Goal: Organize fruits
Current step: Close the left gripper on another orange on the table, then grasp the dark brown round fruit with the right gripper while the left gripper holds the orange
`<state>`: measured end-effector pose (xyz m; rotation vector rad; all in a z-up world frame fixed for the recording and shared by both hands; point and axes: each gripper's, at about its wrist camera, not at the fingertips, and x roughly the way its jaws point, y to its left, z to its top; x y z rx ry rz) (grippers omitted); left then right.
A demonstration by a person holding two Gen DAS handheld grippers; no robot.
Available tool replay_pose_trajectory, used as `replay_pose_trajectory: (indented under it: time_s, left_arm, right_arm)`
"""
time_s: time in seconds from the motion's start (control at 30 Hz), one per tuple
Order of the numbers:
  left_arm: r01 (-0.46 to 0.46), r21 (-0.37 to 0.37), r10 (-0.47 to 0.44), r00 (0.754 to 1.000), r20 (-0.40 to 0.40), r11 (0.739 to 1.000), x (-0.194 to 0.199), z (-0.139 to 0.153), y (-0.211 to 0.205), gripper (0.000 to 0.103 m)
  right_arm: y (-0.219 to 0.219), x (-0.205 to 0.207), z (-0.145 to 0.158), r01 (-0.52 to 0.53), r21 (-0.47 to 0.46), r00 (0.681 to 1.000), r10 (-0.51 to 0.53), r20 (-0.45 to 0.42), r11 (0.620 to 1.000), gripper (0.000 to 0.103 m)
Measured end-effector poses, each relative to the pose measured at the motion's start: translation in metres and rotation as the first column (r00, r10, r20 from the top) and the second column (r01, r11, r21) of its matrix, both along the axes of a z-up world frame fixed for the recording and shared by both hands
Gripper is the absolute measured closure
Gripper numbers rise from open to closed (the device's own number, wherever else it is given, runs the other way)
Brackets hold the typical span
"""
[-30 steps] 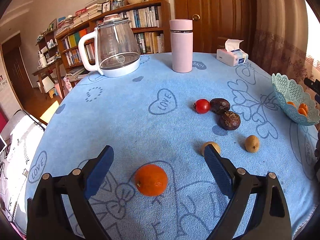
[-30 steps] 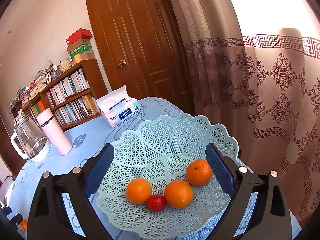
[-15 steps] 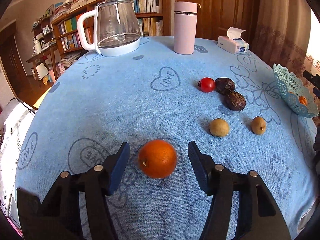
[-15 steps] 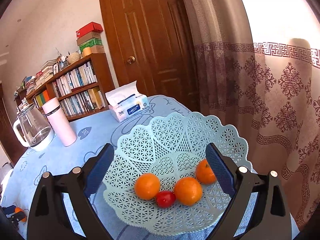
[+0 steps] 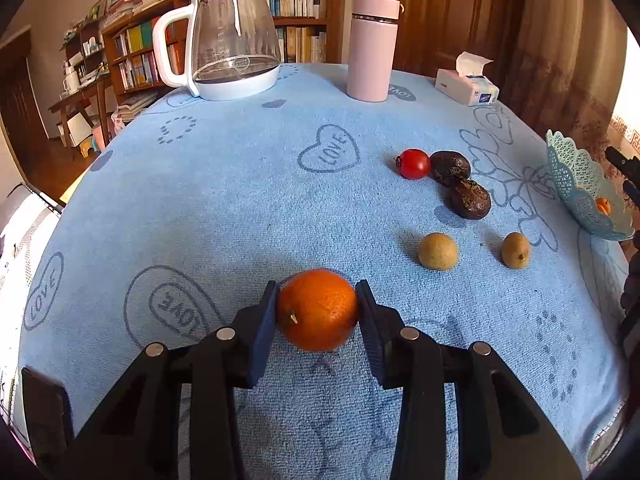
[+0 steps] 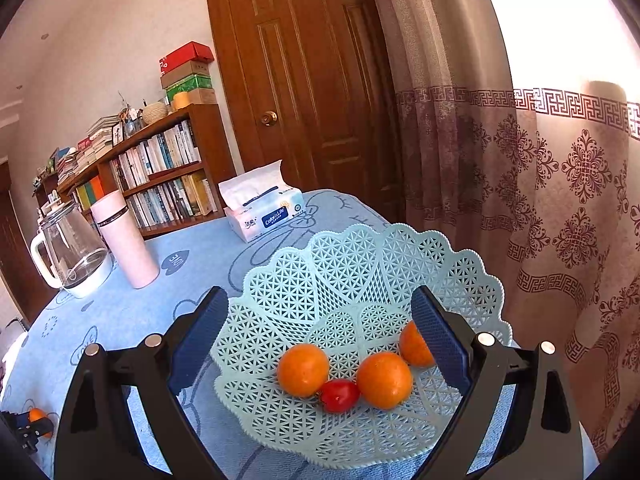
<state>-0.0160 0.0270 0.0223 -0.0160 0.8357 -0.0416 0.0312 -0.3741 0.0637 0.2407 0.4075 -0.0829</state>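
Left gripper (image 5: 318, 312), low in the left wrist frame, is closing on one orange (image 5: 317, 309), its blue pads touching the fruit on both sides where it sits on the tabletop (image 5: 224, 200). To the right of centre I count one tomato (image 5: 415, 163), two dark wrinkled fruits (image 5: 450, 167) (image 5: 470, 199) touching each other, and two small brown fruits (image 5: 438, 251) (image 5: 515, 250) set apart. At the far right edge is one basket (image 5: 576, 184). Across the top stand one kettle (image 5: 234, 44), one pink flask (image 5: 372, 48) and one tissue pack (image 5: 466, 88).

My right gripper (image 6: 318, 330) stands wide with nothing between its fingers, hovering in front of the basket (image 6: 360, 264), which fills the lower middle of the right wrist frame. In it I count three oranges (image 6: 303, 369) (image 6: 384, 380) (image 6: 414, 346) and one tomato (image 6: 339, 395) wedged between two of them.
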Motion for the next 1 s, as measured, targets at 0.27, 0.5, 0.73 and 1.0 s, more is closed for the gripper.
replay_pose_trajectory:
  time_s: [0.27,0.5,0.73,1.0]
  left_arm:
    - [-0.007,-0.010,0.007,0.999,0.038,1.000,-0.001,0.011,-0.004,0.064]
    - [-0.017,-0.021,0.019,0.995,0.095,1.000,0.003,0.028,-0.012,0.064]
    - [-0.009,-0.039,0.015,0.991,0.134,0.999,0.010,0.035,-0.020,0.064]
    - [-0.002,-0.038,0.008,0.990,0.144,0.999,0.014,0.035,-0.014,0.064]
  right_arm:
    - [0.004,-0.003,0.001,-0.018,0.001,1.000,0.018,0.007,1.000,0.009]
    - [0.031,-0.009,0.003,-0.103,-0.032,0.995,0.103,0.011,0.994,0.009]
    - [0.064,-0.019,0.005,-0.239,-0.048,0.971,0.238,-0.015,0.970,0.009]
    - [0.125,-0.005,-0.008,-0.459,-0.013,0.873,0.448,-0.191,0.888,0.009]
